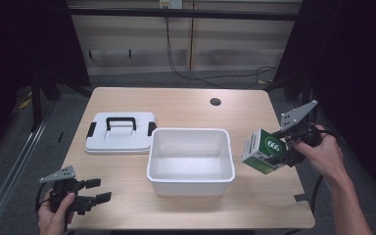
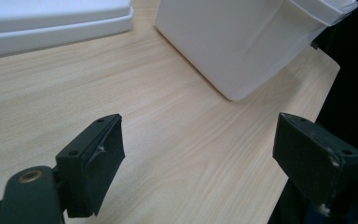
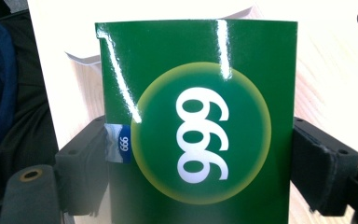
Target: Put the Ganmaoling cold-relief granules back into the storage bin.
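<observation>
A green box (image 1: 265, 150) marked 666 hangs above the table to the right of the white bin (image 1: 191, 134), clamped by my right gripper (image 1: 280, 148). In the right gripper view the green box (image 3: 200, 116) sits between both black jaws, its round 666 label facing the camera. My left gripper (image 1: 94, 191) rests low at the table's front left, open, nothing between its fingers. In the left gripper view my left gripper (image 2: 198, 154) stands wide apart over bare wood, with the bin's wall (image 2: 228, 42) ahead.
A white lid (image 1: 120, 133) with a black handle and side clips lies left of the bin; the lid (image 2: 51, 23) also edges the left gripper view. A round cable hole (image 1: 215, 102) sits at the table's back. Dark curtains flank both sides.
</observation>
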`<state>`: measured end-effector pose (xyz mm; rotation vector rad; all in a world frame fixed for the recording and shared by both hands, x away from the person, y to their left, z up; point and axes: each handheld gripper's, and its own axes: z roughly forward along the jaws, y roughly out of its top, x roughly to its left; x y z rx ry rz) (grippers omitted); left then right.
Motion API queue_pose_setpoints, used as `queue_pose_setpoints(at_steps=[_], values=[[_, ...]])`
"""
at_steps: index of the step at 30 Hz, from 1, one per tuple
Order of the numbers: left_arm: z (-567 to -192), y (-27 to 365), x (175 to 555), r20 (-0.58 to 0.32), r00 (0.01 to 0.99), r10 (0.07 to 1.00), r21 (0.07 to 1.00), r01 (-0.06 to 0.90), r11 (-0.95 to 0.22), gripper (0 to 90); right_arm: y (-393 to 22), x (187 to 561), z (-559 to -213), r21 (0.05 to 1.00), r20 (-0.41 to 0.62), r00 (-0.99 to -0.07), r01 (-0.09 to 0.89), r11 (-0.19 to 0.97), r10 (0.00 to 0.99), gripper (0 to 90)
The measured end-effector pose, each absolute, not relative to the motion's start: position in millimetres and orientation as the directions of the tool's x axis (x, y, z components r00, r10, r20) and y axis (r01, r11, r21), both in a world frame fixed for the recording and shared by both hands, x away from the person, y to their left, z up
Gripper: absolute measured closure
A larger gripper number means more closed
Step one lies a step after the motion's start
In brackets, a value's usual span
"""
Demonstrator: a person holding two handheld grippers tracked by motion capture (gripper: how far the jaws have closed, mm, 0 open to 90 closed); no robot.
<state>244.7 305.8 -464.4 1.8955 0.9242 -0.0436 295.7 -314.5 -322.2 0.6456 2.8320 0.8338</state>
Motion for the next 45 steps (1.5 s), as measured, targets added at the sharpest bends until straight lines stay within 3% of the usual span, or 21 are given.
queue_pose_setpoints(at_steps=[28, 45], values=[[-464.1, 305.6, 244.7, -0.402, 0.711, 0.577, 0.759, 0.612, -0.225, 16.4, -268.9, 309.3, -274.8, 0.559, -0.054, -0.936, 0.259, 0.787, 0.347, 16.2], [-464.2, 305.5, 245.0, -0.407, 0.709, 0.575, 0.757, 0.615, -0.222, 16.4, -217.7, 326.1, -259.1, 0.485, -0.049, -0.956, 0.231, 0.844, 0.29, 16.2]])
